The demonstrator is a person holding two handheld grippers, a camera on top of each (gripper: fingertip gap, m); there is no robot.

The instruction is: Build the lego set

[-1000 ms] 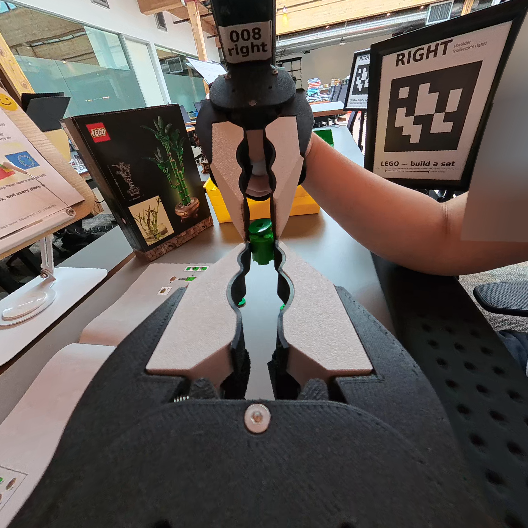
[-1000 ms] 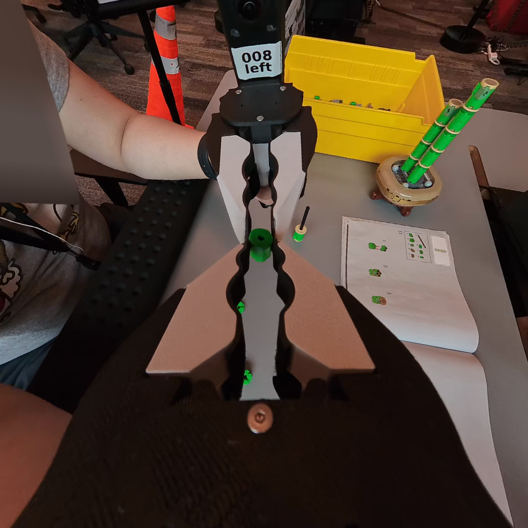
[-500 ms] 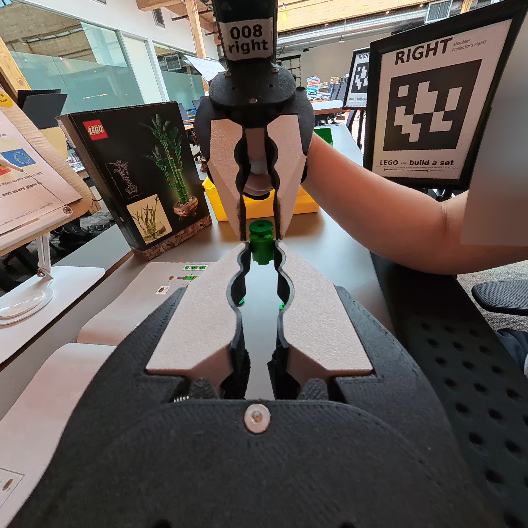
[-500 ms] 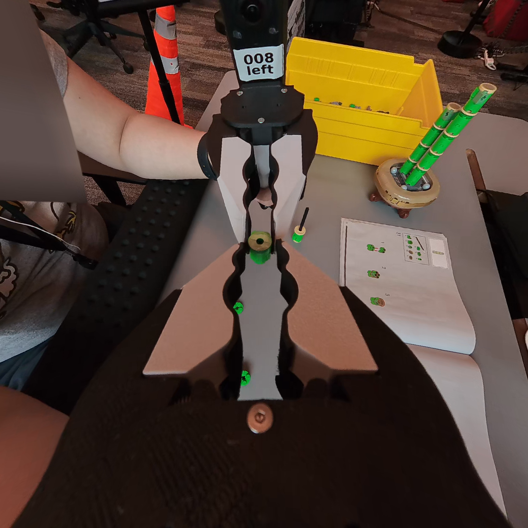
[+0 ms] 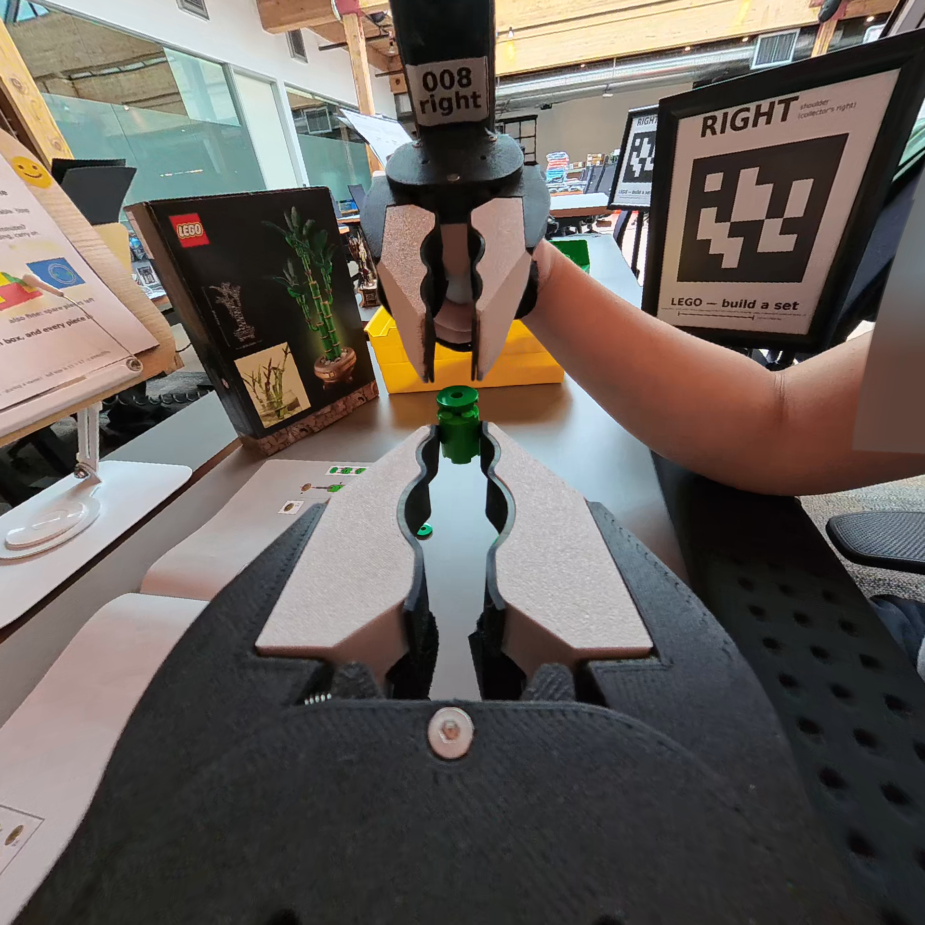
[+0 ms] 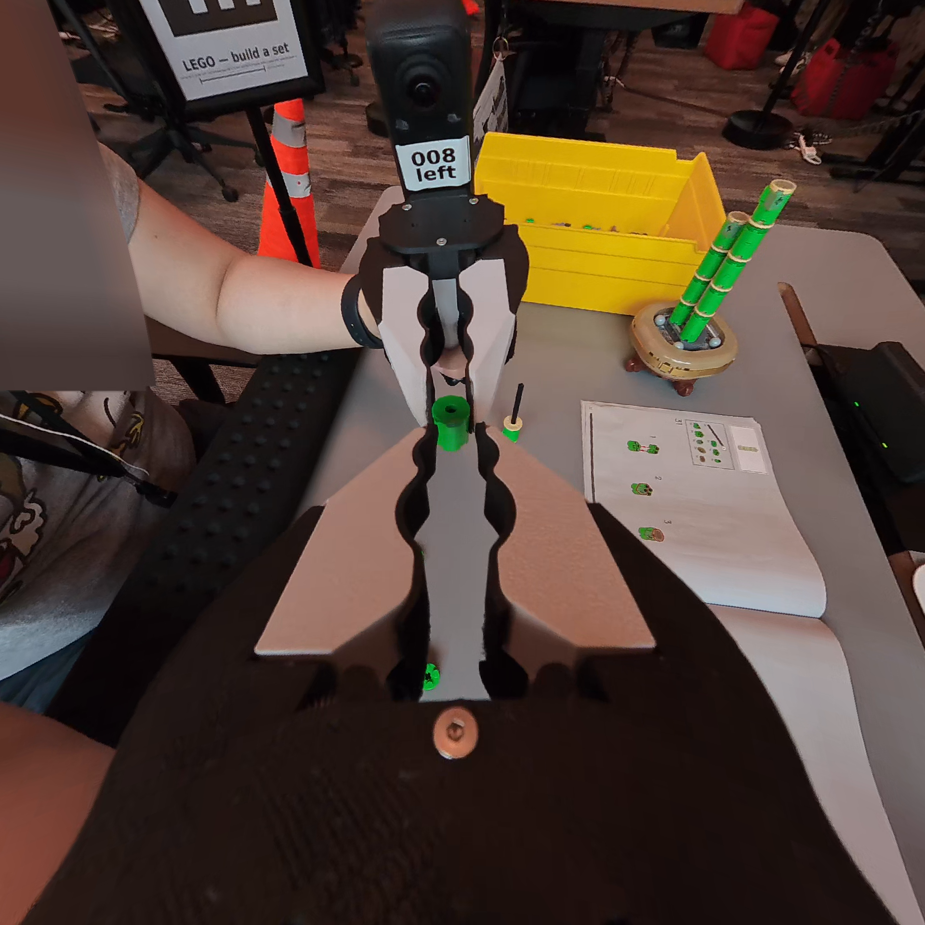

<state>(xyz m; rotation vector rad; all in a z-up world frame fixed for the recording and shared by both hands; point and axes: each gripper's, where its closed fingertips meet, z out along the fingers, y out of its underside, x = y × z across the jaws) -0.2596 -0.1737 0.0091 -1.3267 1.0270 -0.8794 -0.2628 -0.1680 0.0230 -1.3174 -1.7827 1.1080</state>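
Left gripper [image 5: 456,436], lower centre of the left wrist view, is clenched on a green cylinder piece [image 5: 456,425]. The piece is upright, long axis vertical, with a flanged top and its centre hole facing up. Whether it touches the table [image 6: 575,350] cannot be told.

Right gripper [image 5: 452,374] hangs just above the piece, tips down. Its jaws are parted by a narrow gap and grasp nothing.

Each gripper carries a white printed label, the right's at [image 5: 450,90] and the left's at [image 6: 433,165].

The set's box [image 5: 260,310] stands upright at centre left, black with a red logo and bamboo pictures. A framed sign [image 5: 761,200] with a black-and-white marker and printed text is at upper right.

In the right wrist view:
- The yellow bin [image 6: 600,260], at upper centre, holds a few small loose pieces.
- The tan pot [image 6: 683,345], at right, holds green bamboo stalks [image 6: 726,270] leaning toward the upper right.
- The open instruction booklet [image 6: 701,500] lies at right, showing numbered steps.
- A small tan-and-green round piece [image 6: 511,426] with an upright black axle stands just right of the cylinder.
- A loose green bit [image 6: 430,675] lies on the table.
- An orange cone [image 6: 290,175] is on the floor at upper left.
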